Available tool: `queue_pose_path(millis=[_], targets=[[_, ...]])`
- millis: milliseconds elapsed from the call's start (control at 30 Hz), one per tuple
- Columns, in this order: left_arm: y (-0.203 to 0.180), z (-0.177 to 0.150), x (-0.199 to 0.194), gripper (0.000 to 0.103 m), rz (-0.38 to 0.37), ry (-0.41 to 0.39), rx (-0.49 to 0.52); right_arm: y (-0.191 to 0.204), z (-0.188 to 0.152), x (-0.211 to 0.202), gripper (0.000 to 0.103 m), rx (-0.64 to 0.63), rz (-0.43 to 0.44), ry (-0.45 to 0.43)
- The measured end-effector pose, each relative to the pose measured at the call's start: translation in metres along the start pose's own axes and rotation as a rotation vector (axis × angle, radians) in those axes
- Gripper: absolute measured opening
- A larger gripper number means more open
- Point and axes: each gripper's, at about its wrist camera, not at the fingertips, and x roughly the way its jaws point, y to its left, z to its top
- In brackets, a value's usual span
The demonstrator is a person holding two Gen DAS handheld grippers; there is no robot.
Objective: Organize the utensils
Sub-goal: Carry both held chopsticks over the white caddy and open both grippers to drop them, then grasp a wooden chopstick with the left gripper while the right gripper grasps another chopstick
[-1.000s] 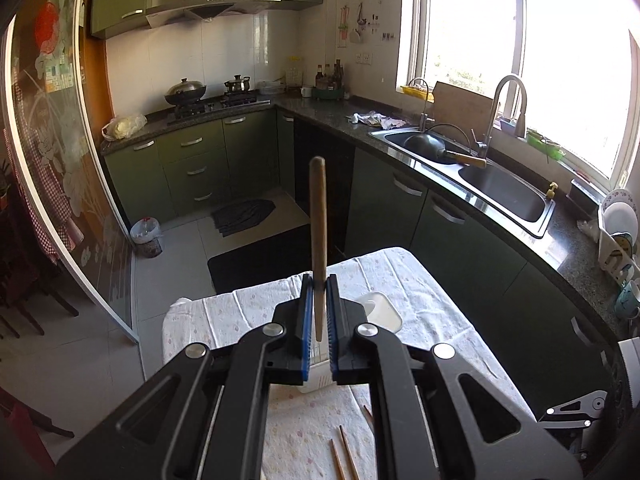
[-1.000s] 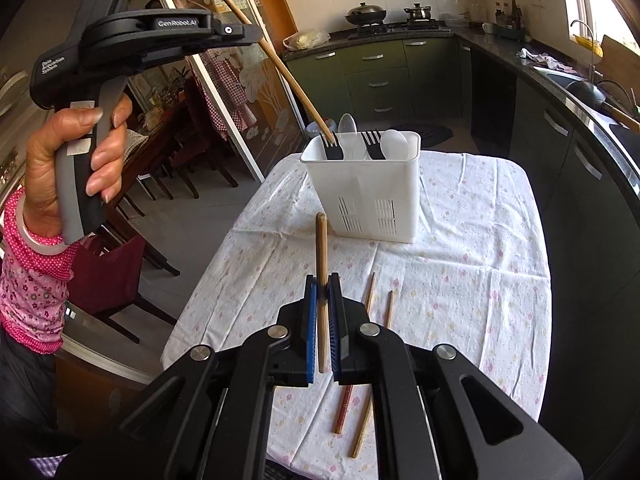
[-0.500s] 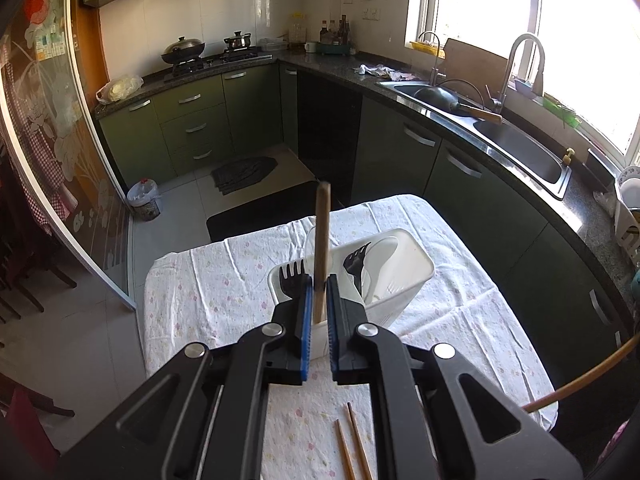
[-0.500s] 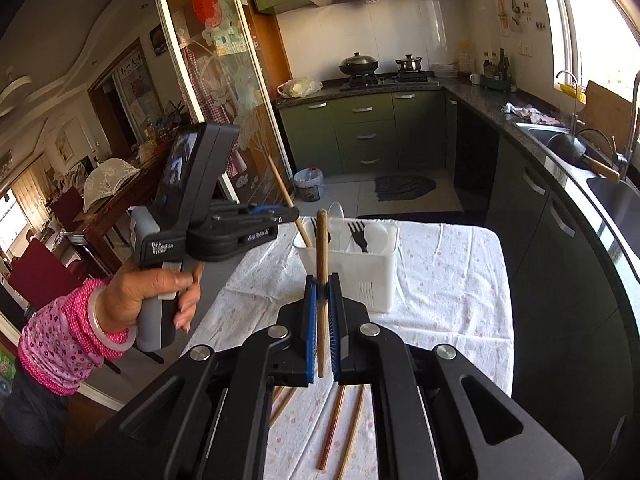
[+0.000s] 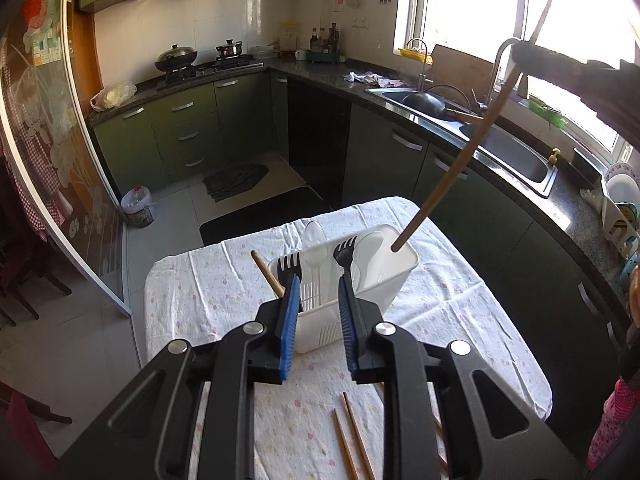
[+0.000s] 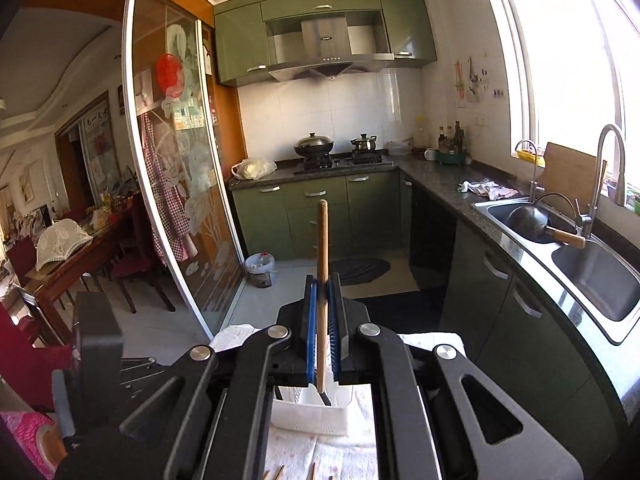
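A white utensil holder [image 5: 360, 280] stands on the table with black forks [image 5: 289, 266] and white spoons [image 5: 314, 240] in it. My left gripper [image 5: 319, 284] is open and empty just before the holder. A wooden chopstick [image 5: 266, 273] leans out of the holder's left end. My right gripper [image 6: 322, 292] is shut on another wooden chopstick [image 6: 322, 280], held upright above the holder [image 6: 312, 416]. In the left wrist view this chopstick [image 5: 452, 164] slants down with its tip in the holder's right compartment.
Several loose chopsticks [image 5: 352, 436] lie on the flowered tablecloth [image 5: 200, 292] near me. A green counter with a sink [image 5: 508, 152] runs along the right. A glass sliding door [image 6: 172, 184] stands at the left.
My left gripper has opened and let its chopstick go into the holder's left end. My right gripper has risen over the holder, bringing its chopstick's tip down into the right compartment.
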Motion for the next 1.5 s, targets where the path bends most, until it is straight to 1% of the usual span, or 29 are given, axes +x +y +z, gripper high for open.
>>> queue_pose_path(millis=[67, 267, 467, 500, 533, 600, 800, 1000, 1067, 1133, 1233, 1333, 1367, 1500], targets=[[0.000, -0.002, -0.001, 0.019, -0.004, 0.001, 0.005, -0.001, -0.006, 0.024, 0.006, -0.002, -0.009, 0.036], [-0.002, -0.004, -0.002, 0.019, 0.001, -0.008, 0.018, -0.004, -0.033, 0.071, 0.006, -0.008, -0.021, 0.115], [-0.005, -0.006, 0.000, 0.019, 0.011, -0.004, 0.028, -0.006, -0.048, 0.095, 0.007, -0.015, -0.003, 0.157], [-0.005, -0.007, 0.000, 0.019, 0.013, -0.004, 0.028, -0.007, -0.048, 0.096, 0.008, -0.014, 0.002, 0.158], [-0.005, -0.007, 0.000, 0.019, 0.015, -0.005, 0.028, -0.008, -0.048, 0.096, 0.016, -0.013, 0.008, 0.157], [-0.004, -0.008, -0.001, 0.019, 0.016, -0.006, 0.029, -0.009, -0.050, 0.091, 0.021, -0.010, 0.013, 0.148], [-0.008, -0.014, -0.006, 0.019, 0.018, 0.001, 0.041, -0.011, -0.052, 0.059, 0.021, -0.004, 0.048, 0.135], [-0.018, -0.041, -0.012, 0.019, 0.000, 0.045, 0.074, -0.019, -0.077, 0.032, 0.021, -0.014, 0.077, 0.200], [-0.023, -0.055, -0.009, 0.019, -0.009, 0.085, 0.086, -0.021, -0.089, 0.026, 0.021, -0.027, 0.081, 0.225], [-0.028, -0.074, 0.001, 0.019, -0.011, 0.149, 0.102, -0.020, -0.103, 0.021, 0.021, -0.047, 0.082, 0.267], [-0.034, -0.105, 0.028, 0.019, -0.014, 0.293, 0.114, -0.015, -0.128, 0.018, 0.021, -0.079, 0.085, 0.347], [-0.035, -0.135, 0.059, 0.019, -0.022, 0.433, 0.094, -0.010, -0.155, 0.022, 0.021, -0.107, 0.090, 0.435], [-0.034, -0.141, 0.069, 0.019, -0.018, 0.470, 0.082, -0.009, -0.164, 0.024, 0.021, -0.113, 0.092, 0.464], [-0.033, -0.159, 0.096, 0.019, 0.017, 0.551, 0.062, -0.005, -0.190, 0.031, 0.021, -0.130, 0.099, 0.548]])
